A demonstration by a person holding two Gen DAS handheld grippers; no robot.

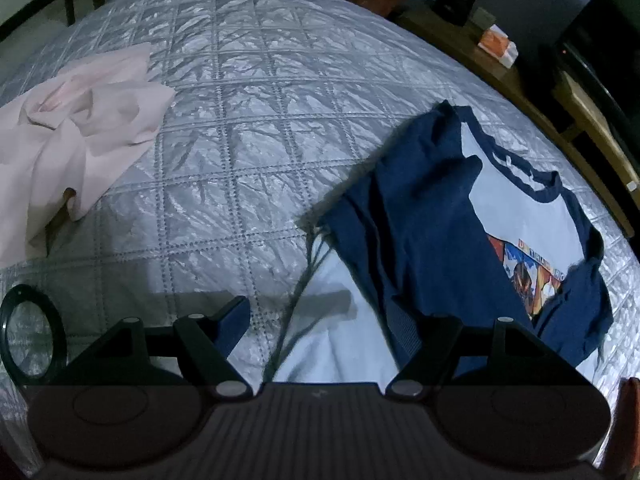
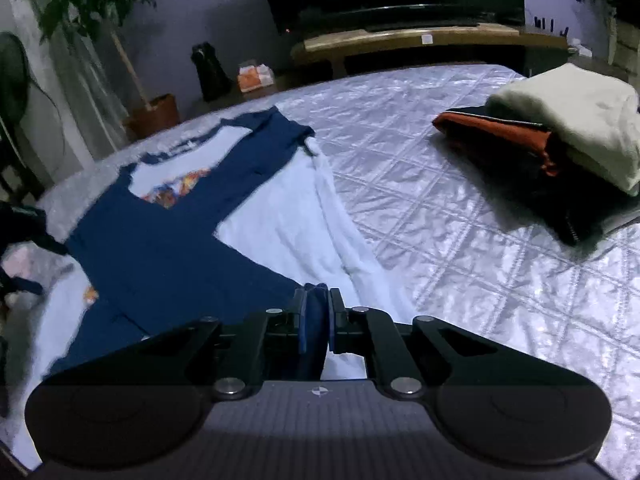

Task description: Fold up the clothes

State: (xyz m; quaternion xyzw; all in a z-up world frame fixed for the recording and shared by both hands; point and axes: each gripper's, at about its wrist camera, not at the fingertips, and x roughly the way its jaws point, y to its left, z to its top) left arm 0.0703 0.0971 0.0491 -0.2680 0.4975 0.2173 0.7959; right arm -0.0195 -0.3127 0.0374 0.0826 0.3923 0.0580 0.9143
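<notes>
Lying flat on the bed (image 2: pixel 460 208), the white and navy shirt (image 2: pixel 276 216) has soft cloth, a dark blue collar and a bright picture on the chest. One long blue sleeve is folded across its middle. The right hand-held gripper (image 2: pixel 316 320) is clenched on a bunch of that blue sleeve cloth. The left hand-held gripper (image 1: pixel 332 320) is released, its blue pads spread wide over the shirt's white part. The bed cover is shiny, silver and stitched in squares. A crumpled pale pink cloth (image 1: pixel 72 128) sits well apart on the left. A neat folded pile (image 2: pixel 560 148), cream on top of orange and black, rests on the right.
</notes>
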